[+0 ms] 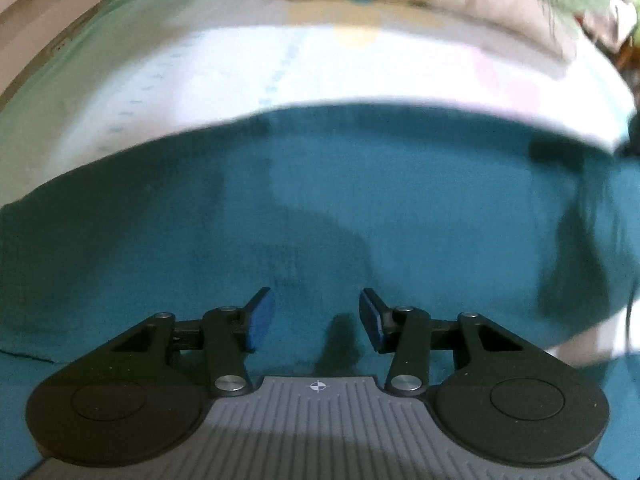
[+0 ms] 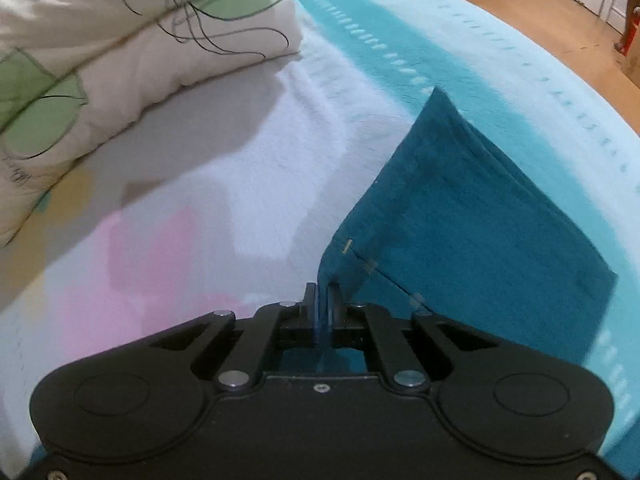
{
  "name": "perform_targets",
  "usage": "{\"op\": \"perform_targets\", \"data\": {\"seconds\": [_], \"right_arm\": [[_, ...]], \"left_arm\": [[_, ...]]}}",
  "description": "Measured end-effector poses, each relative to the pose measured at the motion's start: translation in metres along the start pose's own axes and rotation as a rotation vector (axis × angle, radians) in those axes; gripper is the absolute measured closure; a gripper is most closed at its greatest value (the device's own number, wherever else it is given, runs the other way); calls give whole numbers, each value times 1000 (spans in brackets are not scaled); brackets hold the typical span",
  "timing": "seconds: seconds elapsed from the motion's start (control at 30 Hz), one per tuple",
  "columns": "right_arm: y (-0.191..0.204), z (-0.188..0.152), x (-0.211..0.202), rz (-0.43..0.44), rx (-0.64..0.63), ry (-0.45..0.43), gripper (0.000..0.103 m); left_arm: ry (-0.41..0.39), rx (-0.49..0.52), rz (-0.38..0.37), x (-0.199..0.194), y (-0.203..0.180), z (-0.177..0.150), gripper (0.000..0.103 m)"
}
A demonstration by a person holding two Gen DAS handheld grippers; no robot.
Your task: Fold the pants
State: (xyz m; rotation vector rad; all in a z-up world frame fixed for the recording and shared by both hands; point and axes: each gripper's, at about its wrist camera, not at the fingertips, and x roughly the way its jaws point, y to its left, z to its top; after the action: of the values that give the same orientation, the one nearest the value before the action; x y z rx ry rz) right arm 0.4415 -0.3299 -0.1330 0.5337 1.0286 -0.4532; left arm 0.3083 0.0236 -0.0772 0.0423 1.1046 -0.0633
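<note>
The teal pants lie spread flat on a pale blanket and fill most of the left wrist view. My left gripper is open and empty, just above the cloth. In the right wrist view my right gripper is shut on an edge of the pants. The cloth rises from the bed to the pads in a taut sheet. A seam with small pale marks runs beside the pinched spot.
A folded cream and green quilt lies at the far side of the bed. The blanket has a turquoise stripe and pink patches. A wooden floor shows beyond the bed edge.
</note>
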Motion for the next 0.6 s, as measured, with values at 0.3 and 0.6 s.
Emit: {"op": "perform_targets", "data": {"seconds": [0.3,0.6], "right_arm": [[-12,-25,-22,39,-51,17,94],[-16,-23,-21,59,-70,12,94]], "left_arm": [[-32,-138,-95,-7,19,61,57],[-20,-217,-148,23,21,92,57]]}}
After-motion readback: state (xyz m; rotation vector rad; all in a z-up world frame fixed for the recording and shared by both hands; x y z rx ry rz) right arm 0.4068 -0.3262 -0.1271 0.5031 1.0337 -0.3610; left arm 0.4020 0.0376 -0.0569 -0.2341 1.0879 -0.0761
